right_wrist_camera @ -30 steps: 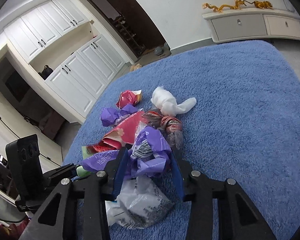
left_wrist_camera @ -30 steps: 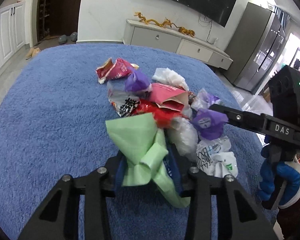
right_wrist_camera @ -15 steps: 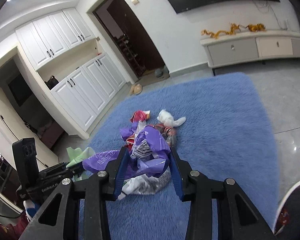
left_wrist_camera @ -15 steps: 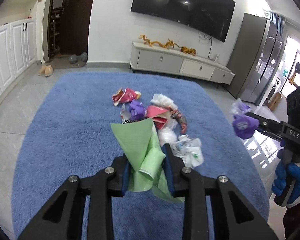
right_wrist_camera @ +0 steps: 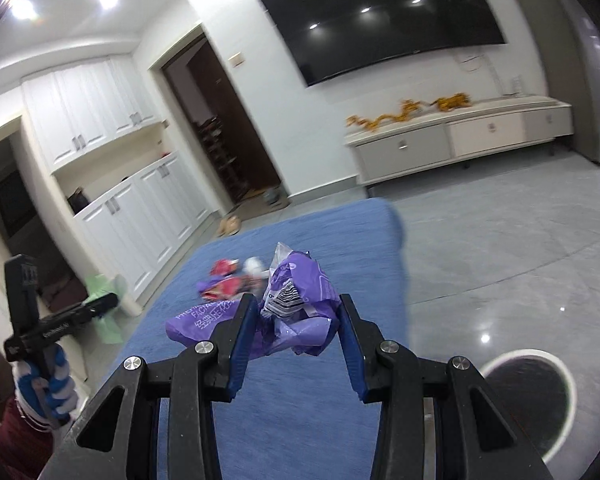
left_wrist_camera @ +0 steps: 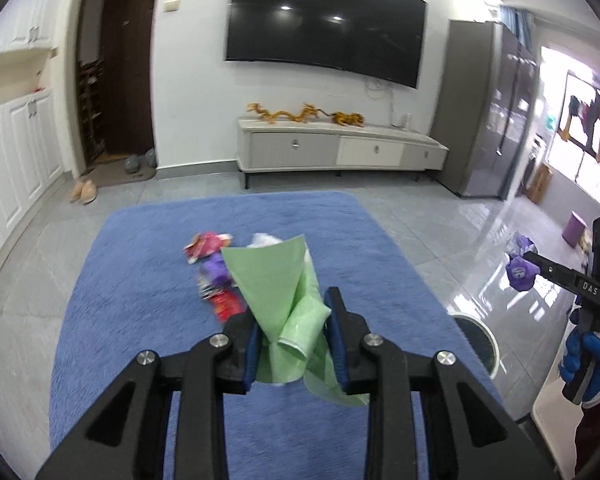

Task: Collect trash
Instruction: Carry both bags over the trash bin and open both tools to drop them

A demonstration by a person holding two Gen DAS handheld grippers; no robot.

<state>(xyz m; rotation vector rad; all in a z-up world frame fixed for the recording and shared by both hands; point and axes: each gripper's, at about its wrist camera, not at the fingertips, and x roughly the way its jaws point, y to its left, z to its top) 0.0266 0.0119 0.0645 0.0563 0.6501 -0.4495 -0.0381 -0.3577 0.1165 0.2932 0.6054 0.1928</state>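
- Left wrist view: a crumpled green plastic bag (left_wrist_camera: 284, 300) is clamped between the blue pads of the left gripper (left_wrist_camera: 294, 320), lifted clear of the blue rug (left_wrist_camera: 140, 280).
- Beyond the bag, the remaining trash pile (left_wrist_camera: 216, 268) of red and purple wrappers is seen lying on the rug, partly blurred.
- At the right edge, the right gripper (left_wrist_camera: 520, 270) is held out over the grey tiled floor (left_wrist_camera: 440, 232) by a blue-gloved hand (left_wrist_camera: 584, 360), a purple wrapper (left_wrist_camera: 520, 270) pinched at its tips.
- Right wrist view: that purple wrapper (right_wrist_camera: 296, 304) is gripped between the right gripper's (right_wrist_camera: 298, 316) pads.
- A round white-rimmed bin (right_wrist_camera: 528, 392) is shown on the floor at lower right, just beside the rug.
- Against the far wall, a low white cabinet (left_wrist_camera: 340, 152) is seen beneath a dark television (left_wrist_camera: 324, 24).
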